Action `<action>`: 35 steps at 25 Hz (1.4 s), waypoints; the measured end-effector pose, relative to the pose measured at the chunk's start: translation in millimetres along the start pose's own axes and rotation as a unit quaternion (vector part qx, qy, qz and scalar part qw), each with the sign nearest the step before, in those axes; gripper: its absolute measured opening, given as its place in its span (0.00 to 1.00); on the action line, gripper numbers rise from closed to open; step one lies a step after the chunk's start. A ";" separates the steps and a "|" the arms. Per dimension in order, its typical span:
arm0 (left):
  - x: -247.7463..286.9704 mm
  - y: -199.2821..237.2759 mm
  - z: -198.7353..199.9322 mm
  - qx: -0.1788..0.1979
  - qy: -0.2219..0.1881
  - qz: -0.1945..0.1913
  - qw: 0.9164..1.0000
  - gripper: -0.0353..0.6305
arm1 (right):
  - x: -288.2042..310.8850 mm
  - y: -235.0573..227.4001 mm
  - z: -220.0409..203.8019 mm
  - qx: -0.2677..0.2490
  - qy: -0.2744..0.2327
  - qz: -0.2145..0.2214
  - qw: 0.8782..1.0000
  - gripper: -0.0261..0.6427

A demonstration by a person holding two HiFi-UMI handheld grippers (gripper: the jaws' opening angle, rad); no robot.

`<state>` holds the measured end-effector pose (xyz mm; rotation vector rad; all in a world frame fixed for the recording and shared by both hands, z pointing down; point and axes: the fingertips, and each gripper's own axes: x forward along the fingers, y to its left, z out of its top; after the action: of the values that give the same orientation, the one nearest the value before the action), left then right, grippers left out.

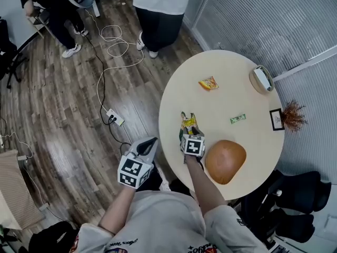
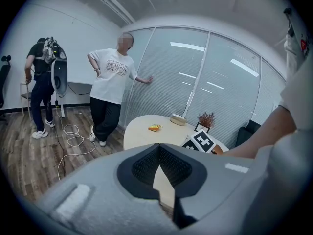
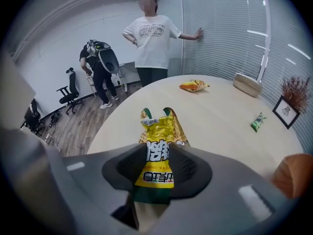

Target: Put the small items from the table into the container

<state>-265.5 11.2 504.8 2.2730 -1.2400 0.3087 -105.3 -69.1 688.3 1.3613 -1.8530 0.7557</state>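
A yellow-and-green snack packet (image 1: 188, 123) (image 3: 159, 131) lies at the near left edge of the round cream table (image 1: 226, 96). My right gripper (image 1: 188, 134) (image 3: 157, 154) is shut on its near end, with both pads pressed against its sides. An orange packet (image 1: 208, 83) (image 3: 194, 85) and a small green packet (image 1: 238, 118) (image 3: 257, 121) lie farther out on the table. A woven basket (image 1: 261, 79) (image 3: 248, 84) stands at the far edge. My left gripper (image 1: 148, 143) (image 2: 157, 148) hangs shut and empty over the floor, left of the table.
A brown-orange domed object (image 1: 225, 161) (image 3: 293, 173) sits on the table just right of my right gripper. A picture frame (image 1: 277, 119) and a dried plant (image 1: 293, 115) stand at the right rim. On the floor are cables and a power strip (image 1: 114, 116). Two people stand beyond the table.
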 end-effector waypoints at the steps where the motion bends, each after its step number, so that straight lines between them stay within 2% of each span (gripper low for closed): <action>1: -0.1 -0.8 -1.1 0.000 0.001 -0.001 1.000 0.05 | -1.0 1.8 -1.2 -0.002 0.002 0.004 1.000 0.25; 4: -0.6 -3.9 -3.8 0.000 0.003 -0.003 1.000 0.05 | -8.8 7.8 -1.6 0.003 -0.003 0.016 1.000 0.24; 13: 13.3 -27.2 -1.7 0.008 -0.002 -0.028 1.000 0.05 | -85.0 25.1 30.2 0.051 -0.090 0.051 0.993 0.24; 17: 28.4 -54.0 2.7 0.015 -0.006 -0.058 0.998 0.05 | -133.9 4.5 34.2 0.080 -0.119 0.041 0.989 0.24; 21: 49.6 -91.3 8.7 0.029 -0.007 -0.094 0.995 0.05 | -178.8 -42.5 17.1 0.108 -0.133 0.017 0.985 0.24; 24: 65.4 -118.9 10.5 0.038 -0.006 -0.112 0.993 0.05 | -202.1 -84.2 -13.0 0.116 -0.124 -0.001 0.985 0.24; 28: 85.5 -153.7 8.0 0.058 0.001 -0.121 0.991 0.05 | -211.0 -136.2 -63.0 0.137 -0.087 -0.015 0.987 0.24; 35: 119.2 -195.2 3.0 0.049 0.011 -0.109 0.993 0.05 | -198.7 -172.6 -106.6 0.124 -0.035 0.015 0.992 0.24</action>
<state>-37.4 10.6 487.9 2.4548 -0.9719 0.3189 120.8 76.4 596.8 1.5339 -1.8845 0.9924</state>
